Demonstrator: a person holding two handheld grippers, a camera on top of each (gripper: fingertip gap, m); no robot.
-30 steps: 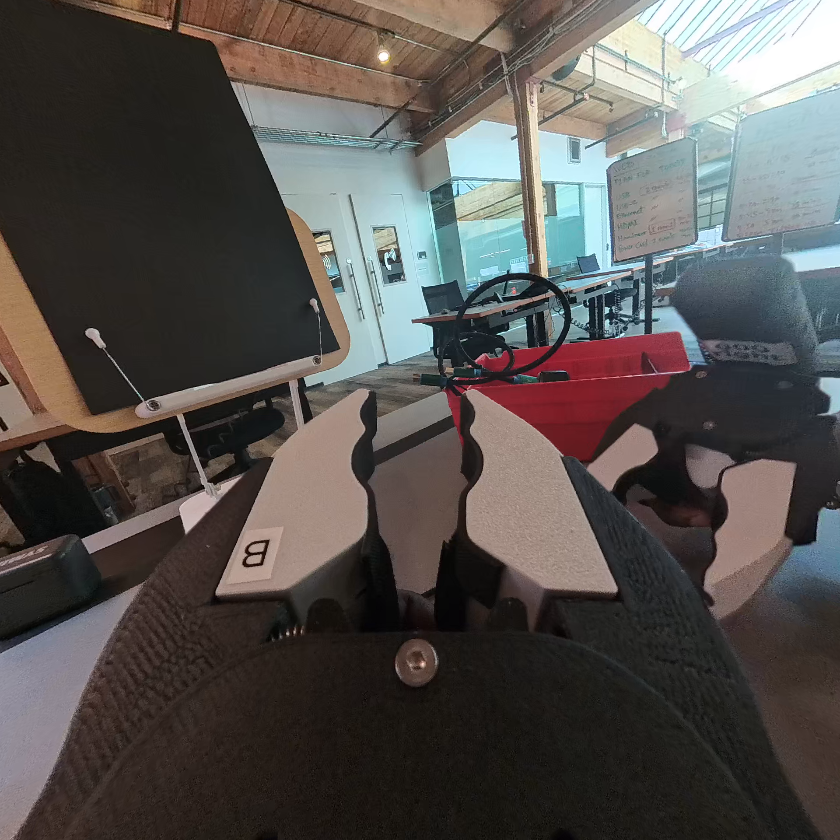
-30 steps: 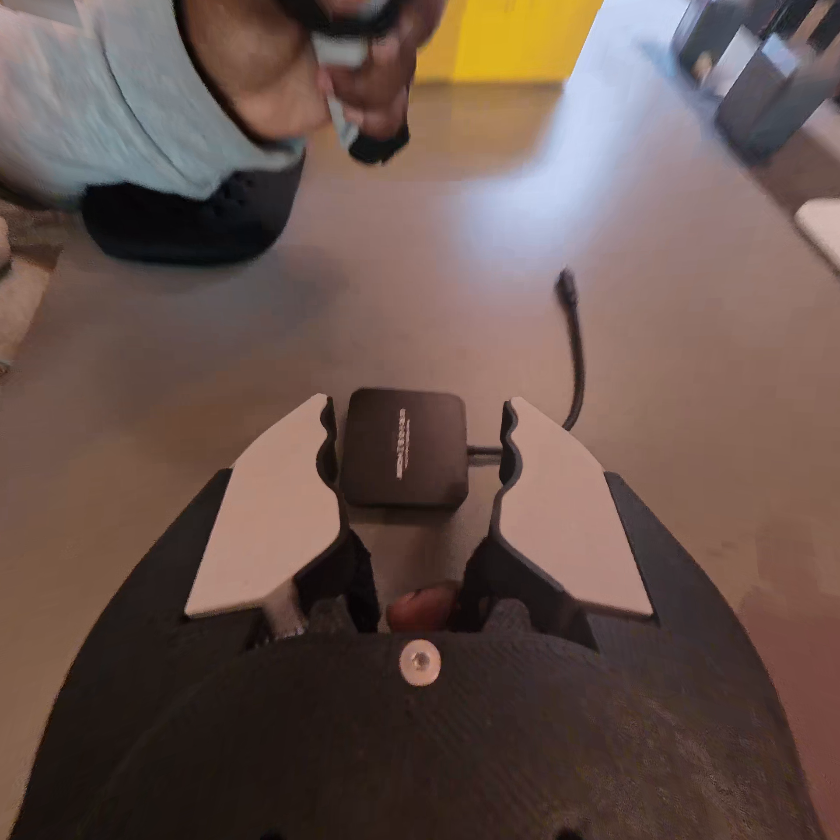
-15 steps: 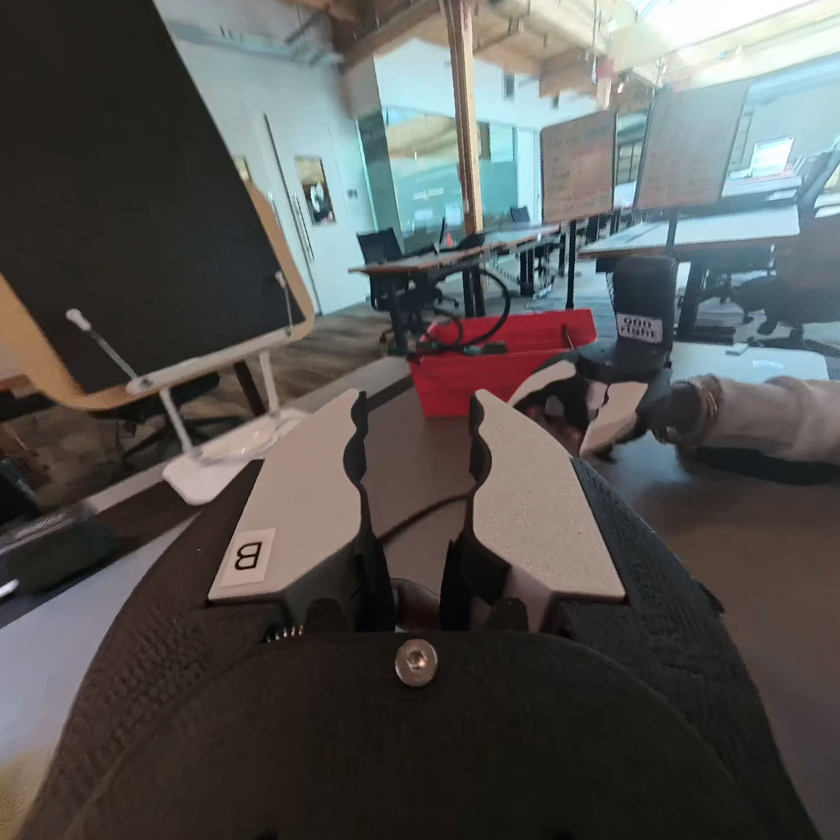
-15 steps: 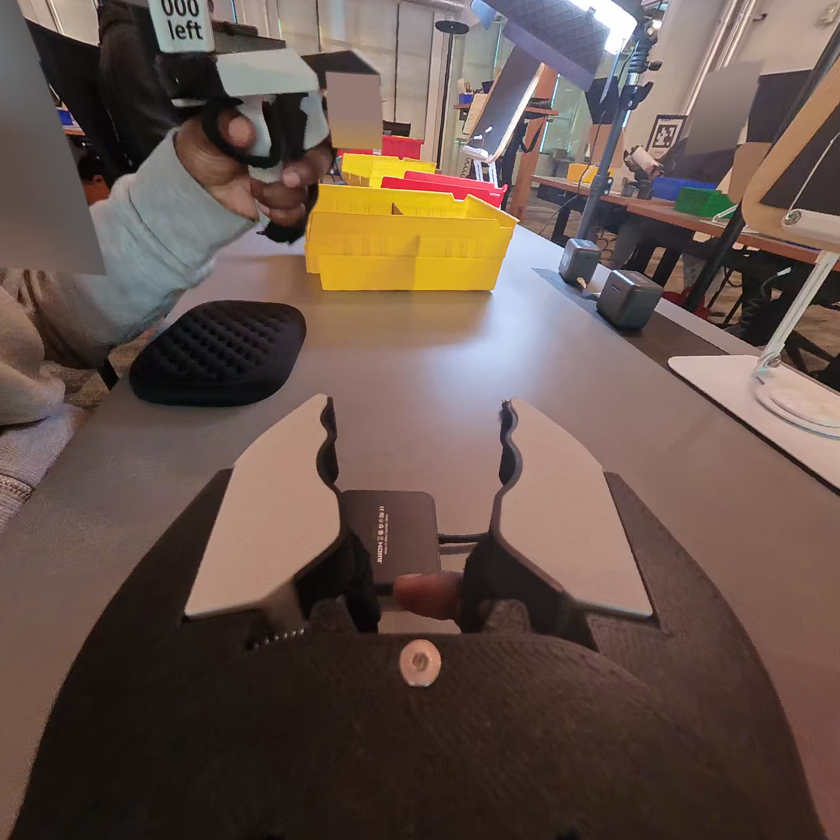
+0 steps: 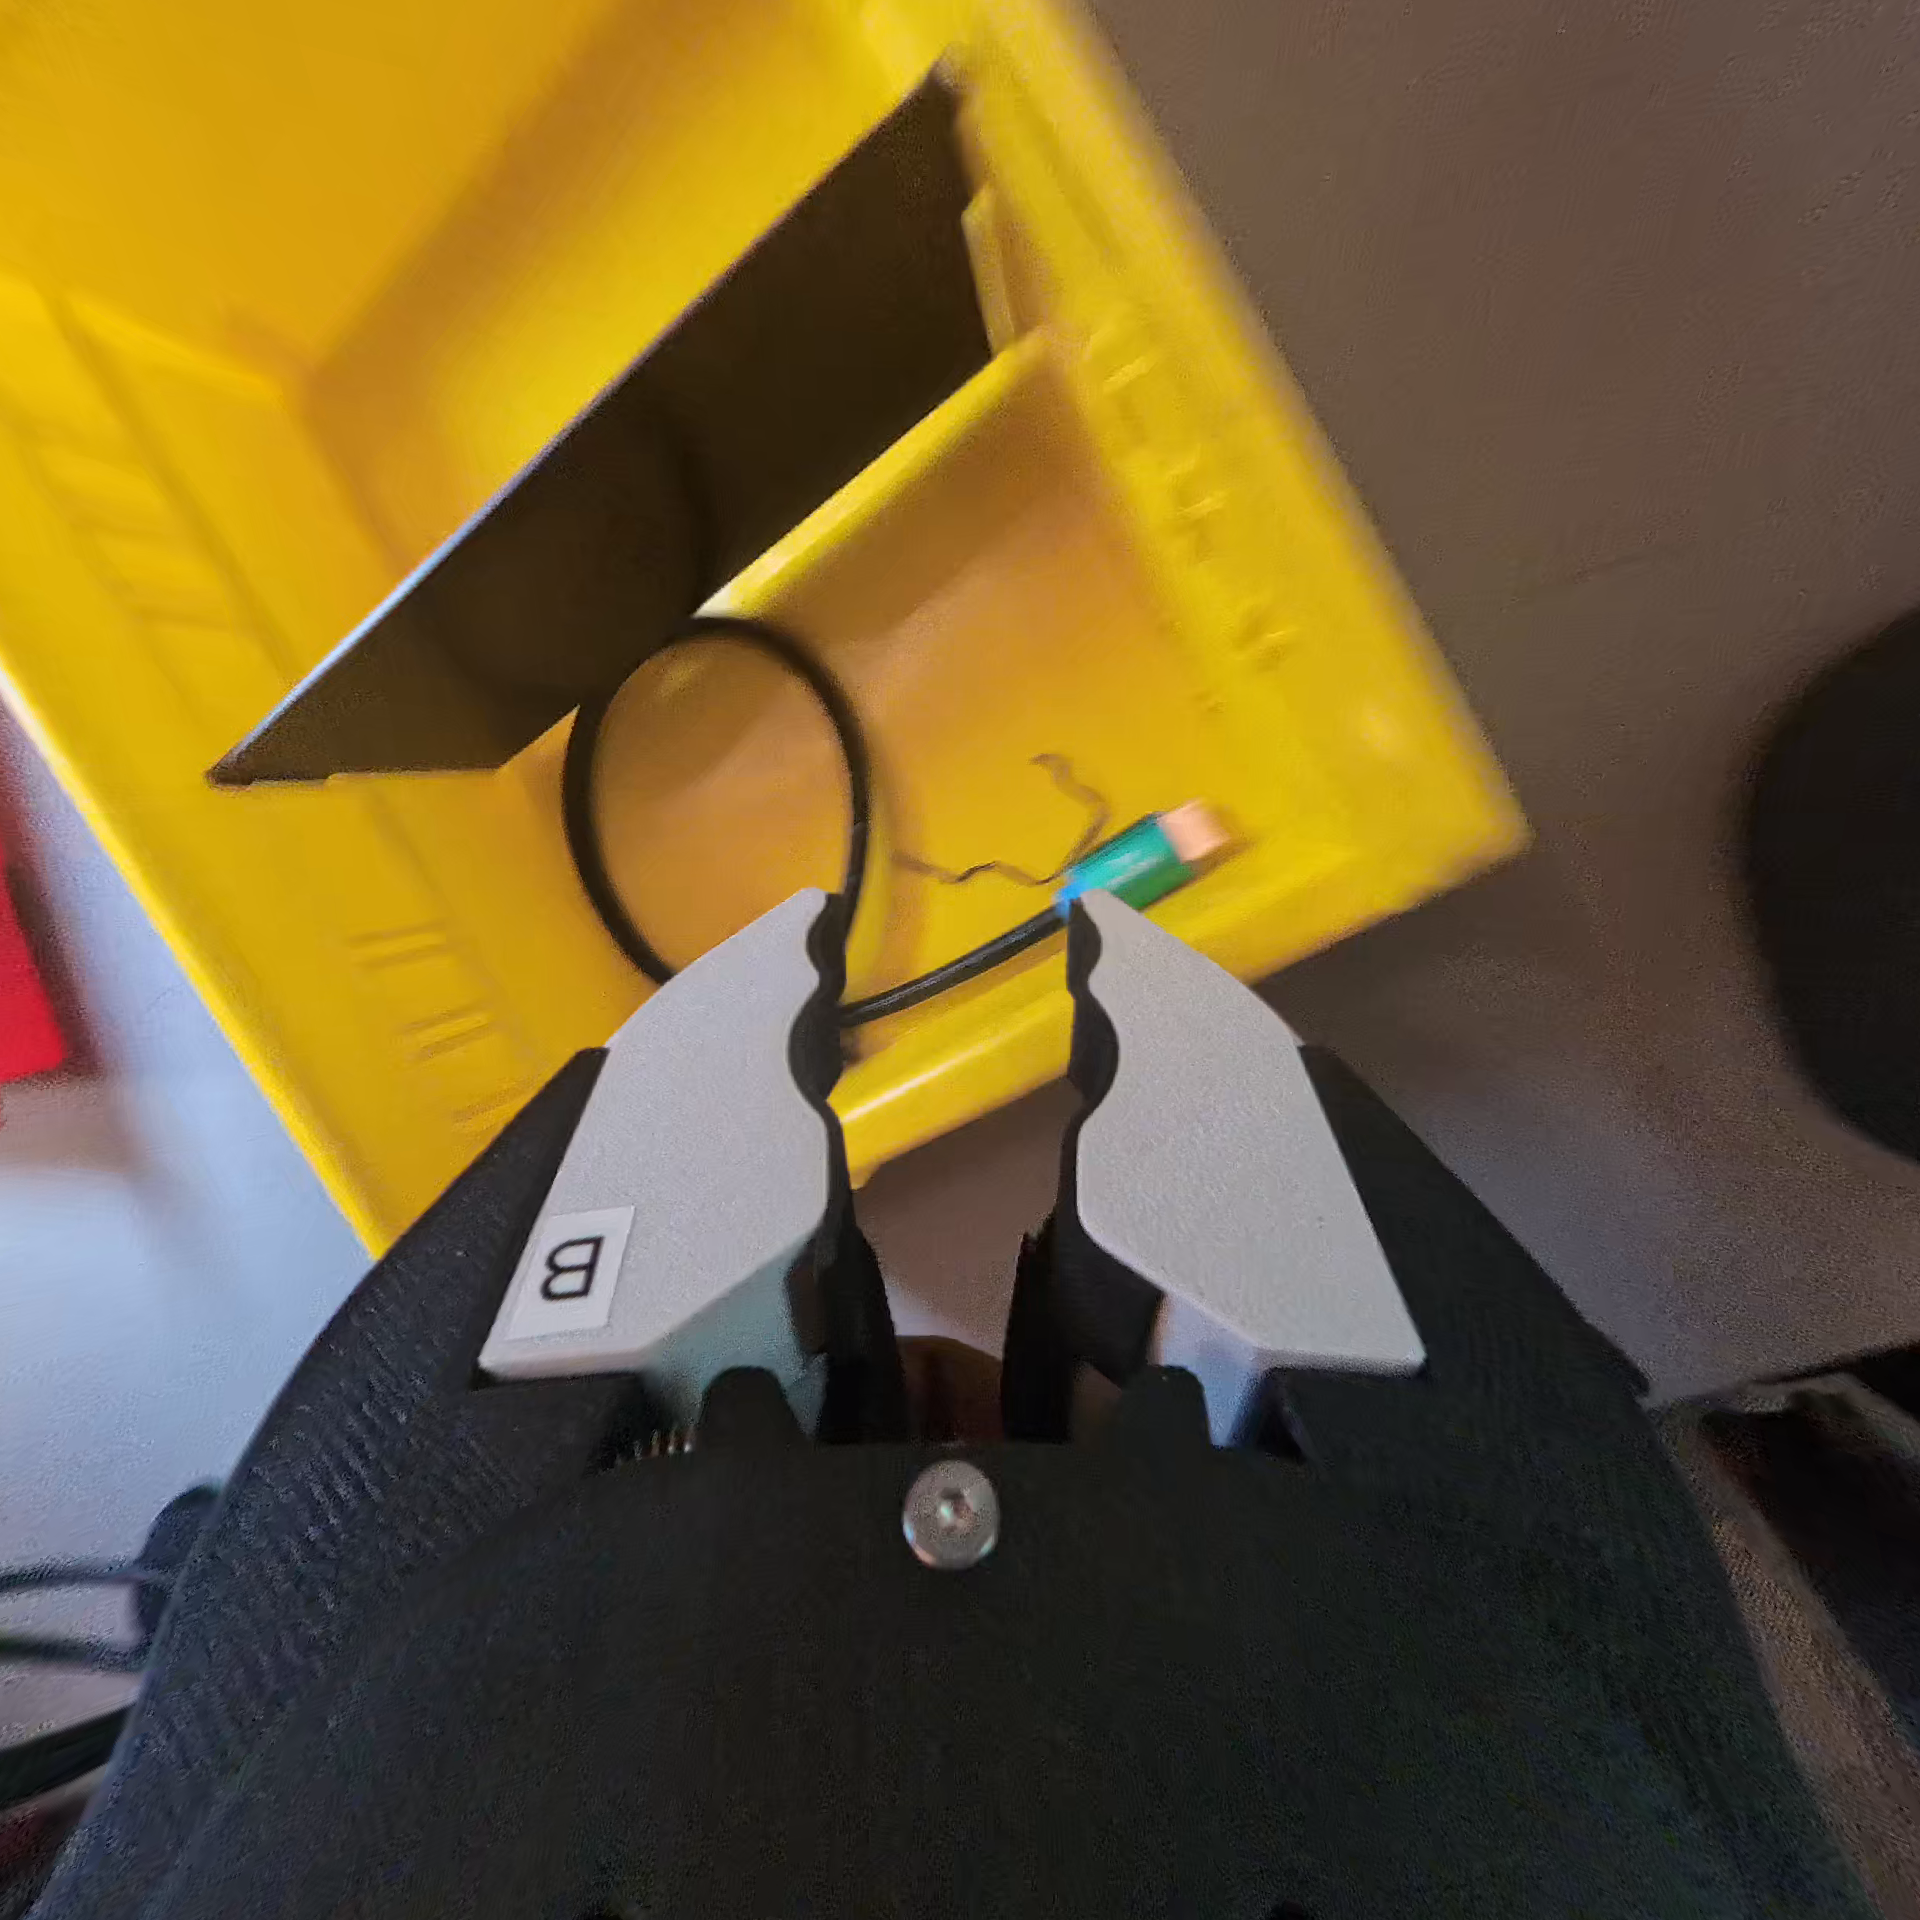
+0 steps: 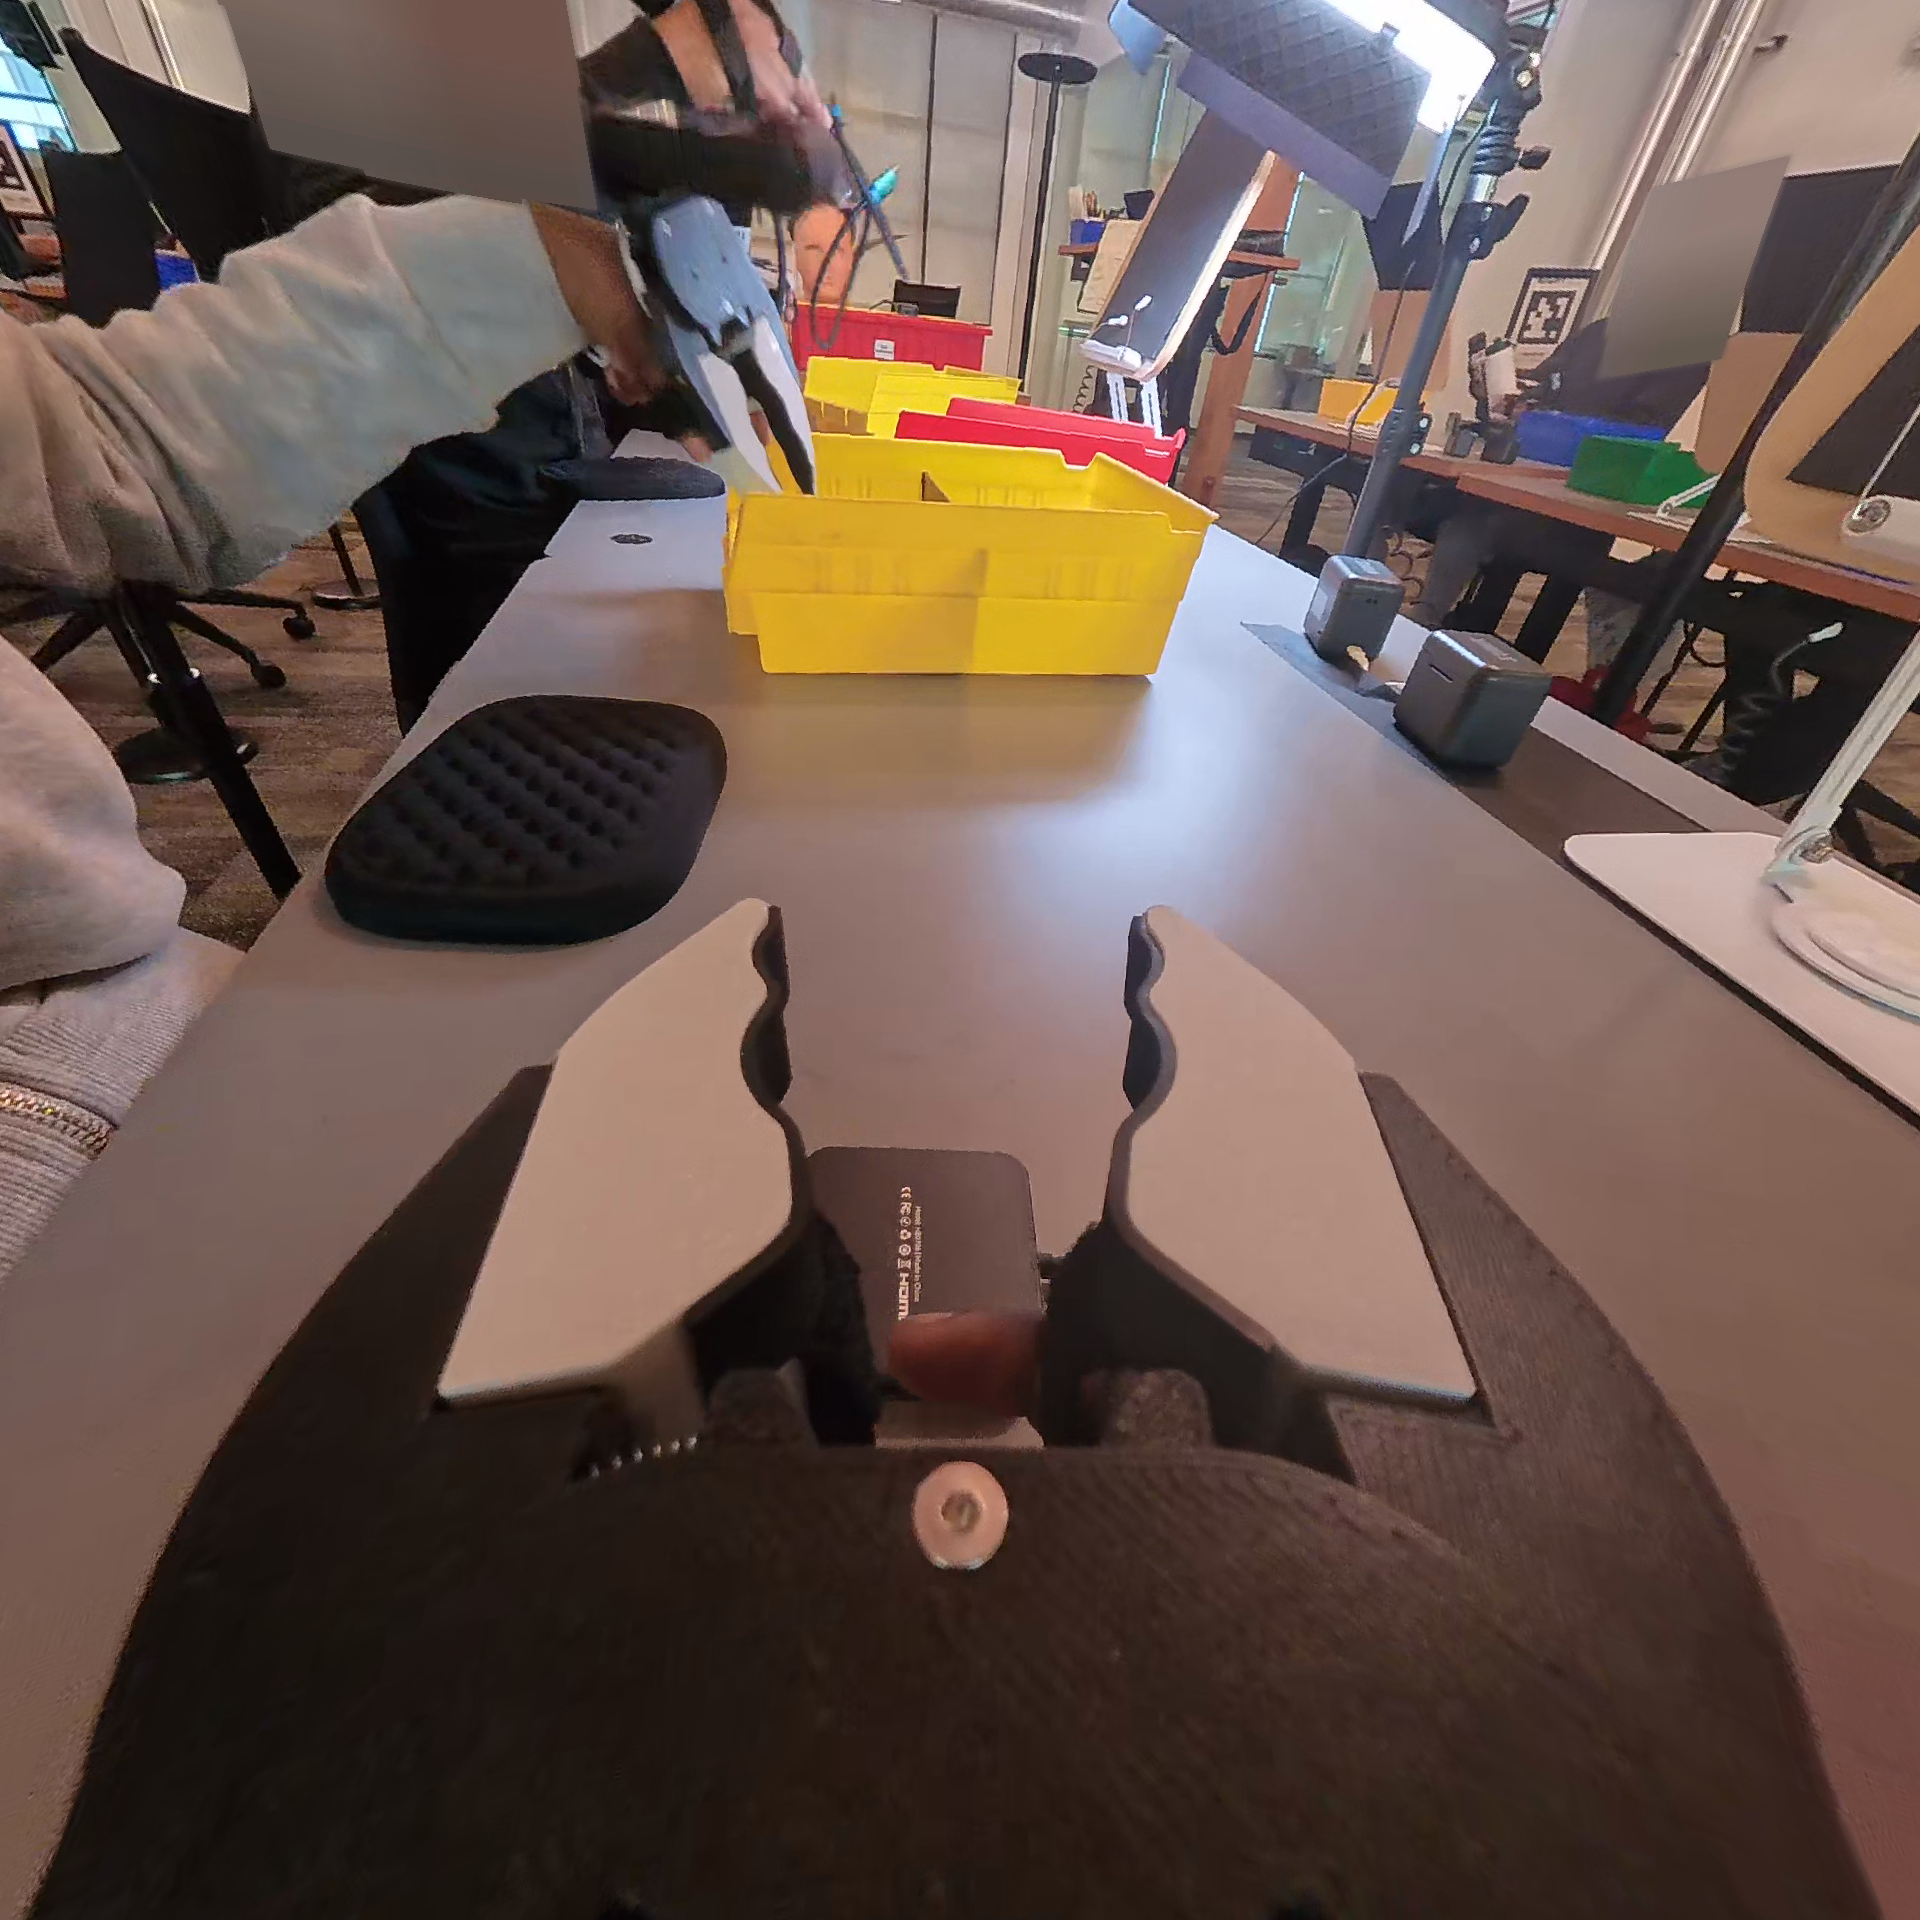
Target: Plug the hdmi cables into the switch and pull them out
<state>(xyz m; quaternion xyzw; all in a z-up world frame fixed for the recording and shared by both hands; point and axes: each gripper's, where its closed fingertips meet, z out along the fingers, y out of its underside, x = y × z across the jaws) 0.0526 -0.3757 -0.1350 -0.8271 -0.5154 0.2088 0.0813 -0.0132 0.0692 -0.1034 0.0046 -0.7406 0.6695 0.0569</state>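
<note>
A black HDMI cable (image 5: 717, 665) with a green plug (image 5: 1138, 857) lies coiled in a yellow bin (image 5: 1195, 499), beside a black divider. My left gripper (image 5: 951, 914) is open and points down into the bin, with the cable running between its fingertips. It also shows in the right wrist view (image 6: 764, 436), over the yellow bin (image 6: 966, 582). My right gripper (image 6: 956, 935) is open and low over the grey table (image 6: 1039, 790). The black switch (image 6: 925, 1226) lies flat between the bases of its fingers, partly hidden by them.
A black dimpled pad (image 6: 530, 821) lies at the table's left edge and shows at the right of the left wrist view (image 5: 1849, 883). Two grey cubes (image 6: 1470, 696) and a white stand base (image 6: 1714, 914) are on the right. Red and yellow bins (image 6: 1039, 426) stand behind.
My left gripper has swung from facing across the room to pointing down into the yellow bin over the cable, and its fingers stand a little wider. My right gripper has hardly moved.
</note>
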